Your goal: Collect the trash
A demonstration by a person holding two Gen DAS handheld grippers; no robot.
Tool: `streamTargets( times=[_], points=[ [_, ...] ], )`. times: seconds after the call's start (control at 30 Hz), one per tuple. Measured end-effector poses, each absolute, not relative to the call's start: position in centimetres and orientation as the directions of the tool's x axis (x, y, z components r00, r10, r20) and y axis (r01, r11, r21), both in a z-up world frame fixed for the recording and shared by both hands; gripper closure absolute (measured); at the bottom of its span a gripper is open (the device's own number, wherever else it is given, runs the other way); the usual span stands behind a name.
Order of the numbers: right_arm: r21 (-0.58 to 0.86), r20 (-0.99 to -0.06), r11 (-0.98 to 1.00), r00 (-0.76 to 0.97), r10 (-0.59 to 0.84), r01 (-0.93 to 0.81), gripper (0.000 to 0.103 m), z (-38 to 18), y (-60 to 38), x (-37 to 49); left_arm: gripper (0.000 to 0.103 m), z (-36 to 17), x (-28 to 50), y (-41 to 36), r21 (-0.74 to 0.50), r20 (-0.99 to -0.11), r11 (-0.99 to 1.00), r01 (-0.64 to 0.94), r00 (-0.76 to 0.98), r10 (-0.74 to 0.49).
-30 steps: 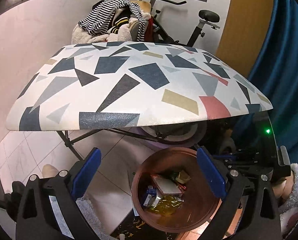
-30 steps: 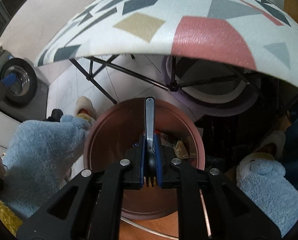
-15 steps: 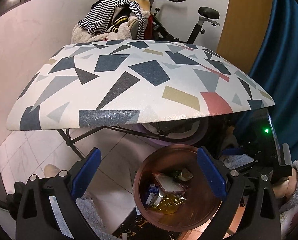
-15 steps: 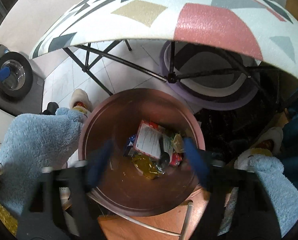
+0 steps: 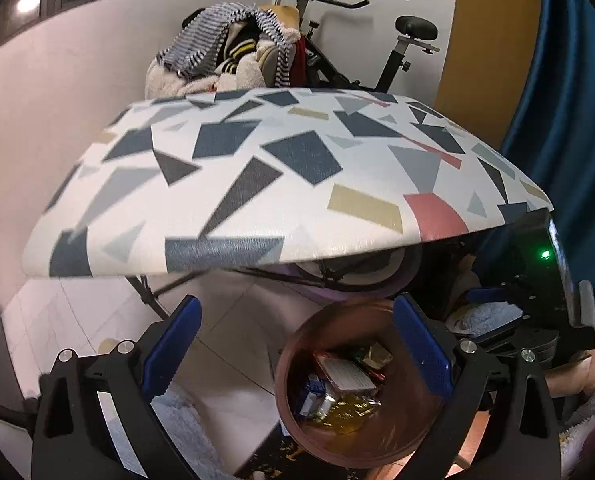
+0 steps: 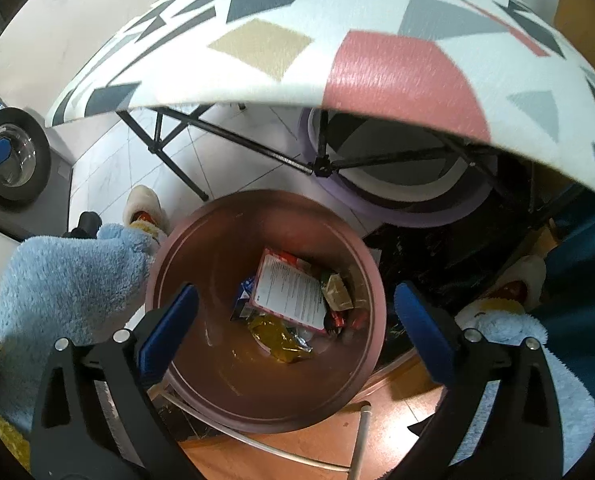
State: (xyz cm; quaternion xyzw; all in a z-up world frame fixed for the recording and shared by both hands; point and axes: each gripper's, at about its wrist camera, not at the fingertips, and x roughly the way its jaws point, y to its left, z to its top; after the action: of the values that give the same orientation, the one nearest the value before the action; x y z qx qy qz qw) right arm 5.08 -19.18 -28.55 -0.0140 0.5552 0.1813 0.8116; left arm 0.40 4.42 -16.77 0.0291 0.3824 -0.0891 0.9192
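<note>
A round copper-brown bin (image 6: pixel 217 240) stands on the floor below the table's front edge, also seen in the left wrist view (image 5: pixel 417 436). It holds several wrappers, among them a pink-edged white packet (image 6: pixel 289 290) and a yellow wrapper (image 6: pixel 277 338). My right gripper (image 6: pixel 295 326) is open and empty right above the bin. My left gripper (image 5: pixel 297 344) is open and empty, to the left of the bin and higher up.
A table with a geometric-patterned top (image 5: pixel 257 176) on black folding legs (image 6: pixel 233 140) overhangs the bin. An exercise bike with clothes (image 5: pixel 237 56) stands behind it, a blue curtain (image 5: pixel 569 100) at the right. The person's blue fleece legs (image 6: pixel 65 280) flank the bin.
My right gripper was shut on a metal spoon-like piece over the bin; it has opened wide and the piece is gone from its fingers. The left gripper rose slightly.
</note>
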Motion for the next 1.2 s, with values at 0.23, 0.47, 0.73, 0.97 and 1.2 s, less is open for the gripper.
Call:
streamTargets(
  times=[0.23,0.47,0.73,0.97,1.2],
  points=[
    [0.136,-0.83,0.937,0.479,0.285,-0.321,0.006,-21.2,-19.8,6.0,0.006,-11.1,1.6,3.4,0.038,-0.616,0.978,0.207,0.775,-0.14],
    [0.117,-0.695,0.939,0.649,0.309,-0.322,0.006,-11.4,-21.7,6.9,0.006,-3.5,2.8,2.8,0.036,-0.478,0.983,0.179,0.867,-0.141],
    [0.096,-0.565,0.947,0.767,0.305,-0.305,0.006,-3.7,-24.1,6.6,0.006,1.8,2.8,2.8,0.046,-0.394,0.989,0.144,0.912,-0.114],
    [0.079,-0.522,0.951,0.801,0.295,-0.299,0.006,0.1,-24.9,6.3,0.006,3.0,2.4,2.4,0.055,-0.386,0.989,0.141,0.916,-0.109],
    [0.074,-0.511,0.954,0.81,0.287,-0.291,0.006,1.5,-25.5,5.4,0.006,3.1,2.3,2.4,0.041,-0.392,0.987,0.152,0.912,-0.124]
  ],
)
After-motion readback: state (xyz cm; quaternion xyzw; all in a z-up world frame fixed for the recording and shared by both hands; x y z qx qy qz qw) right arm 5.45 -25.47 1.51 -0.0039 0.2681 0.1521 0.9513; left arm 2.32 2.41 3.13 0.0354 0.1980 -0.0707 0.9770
